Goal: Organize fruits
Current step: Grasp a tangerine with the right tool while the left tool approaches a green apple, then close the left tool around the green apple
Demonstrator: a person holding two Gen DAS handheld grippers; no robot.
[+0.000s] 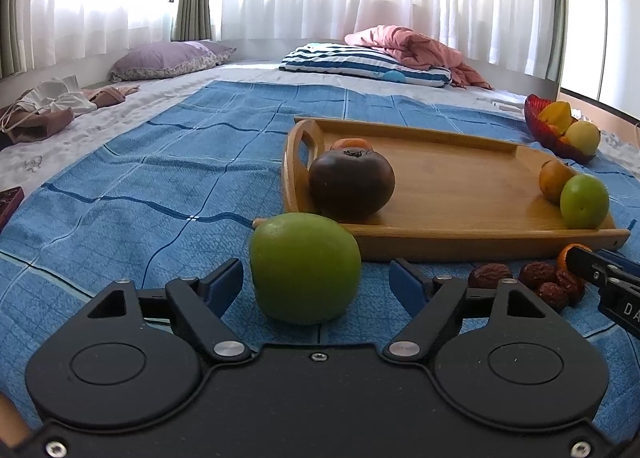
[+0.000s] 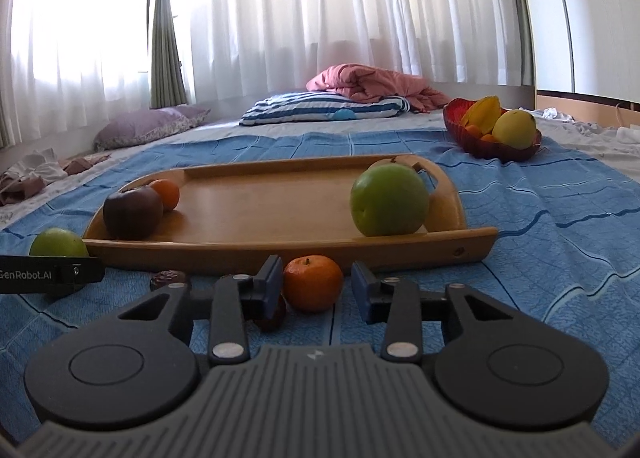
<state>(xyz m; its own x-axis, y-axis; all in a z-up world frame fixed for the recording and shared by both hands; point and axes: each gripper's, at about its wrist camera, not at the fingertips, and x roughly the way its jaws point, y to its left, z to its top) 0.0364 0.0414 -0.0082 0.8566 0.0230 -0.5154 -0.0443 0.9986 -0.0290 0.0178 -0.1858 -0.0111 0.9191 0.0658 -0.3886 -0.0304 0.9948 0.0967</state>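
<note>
A green apple (image 1: pixel 304 268) lies on the blue blanket between the fingers of my left gripper (image 1: pixel 316 282). Small gaps show on both sides, so that gripper is open. A tangerine (image 2: pixel 313 282) lies at the fingertips of my right gripper (image 2: pixel 316 286). Its left pad (image 2: pixel 274 282) is at the peel, and a thin gap remains on the right. Just behind stands the wooden tray (image 2: pixel 260 209). It holds a dark brown fruit (image 1: pixel 351 183), a small tangerine (image 2: pixel 166 193), a green fruit (image 2: pixel 390 201) and an orange-brown fruit (image 1: pixel 554 179).
Several dried red dates (image 1: pixel 536 278) lie on the blanket between the two grippers. A red bowl (image 2: pixel 492 149) with yellow and orange fruit stands at the back right. Pillows (image 1: pixel 364 61) and a pink quilt (image 2: pixel 372 83) lie further back on the bed, and clothes (image 1: pixel 52 105) at the left.
</note>
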